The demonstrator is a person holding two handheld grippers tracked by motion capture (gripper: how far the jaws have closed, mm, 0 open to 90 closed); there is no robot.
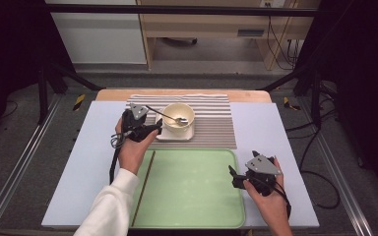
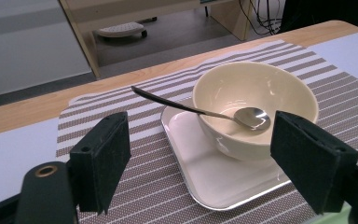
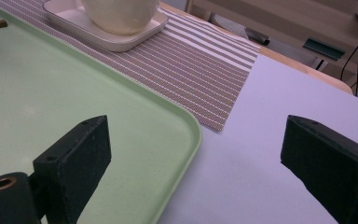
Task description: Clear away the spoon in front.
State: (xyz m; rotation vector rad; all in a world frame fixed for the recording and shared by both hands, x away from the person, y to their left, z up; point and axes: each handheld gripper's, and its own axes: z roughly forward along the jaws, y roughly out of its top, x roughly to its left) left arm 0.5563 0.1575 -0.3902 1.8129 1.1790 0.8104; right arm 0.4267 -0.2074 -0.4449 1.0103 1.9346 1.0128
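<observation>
A cream bowl (image 1: 178, 117) (image 2: 255, 105) stands on a square white plate (image 1: 174, 134) (image 2: 205, 163) on a striped placemat (image 1: 216, 123) (image 2: 135, 135). A metal spoon (image 1: 165, 115) (image 2: 205, 111) rests in the bowl with its handle over the left rim. My left gripper (image 1: 155, 130) (image 2: 200, 163) hovers just left of the plate, open, nothing between its jaws. My right gripper (image 1: 234, 176) (image 3: 196, 163) is open over the right edge of the green tray (image 1: 192, 187) (image 3: 51, 93). In the right gripper view the bowl (image 3: 116, 14) and plate (image 3: 112, 37) lie at the top left.
A thin brown stick (image 1: 144, 184) lies along the tray's left side. The tray and placemat sit on a pale blue mat (image 1: 270, 147) over a wooden table. Black frame posts stand at both sides, cables on the floor at right.
</observation>
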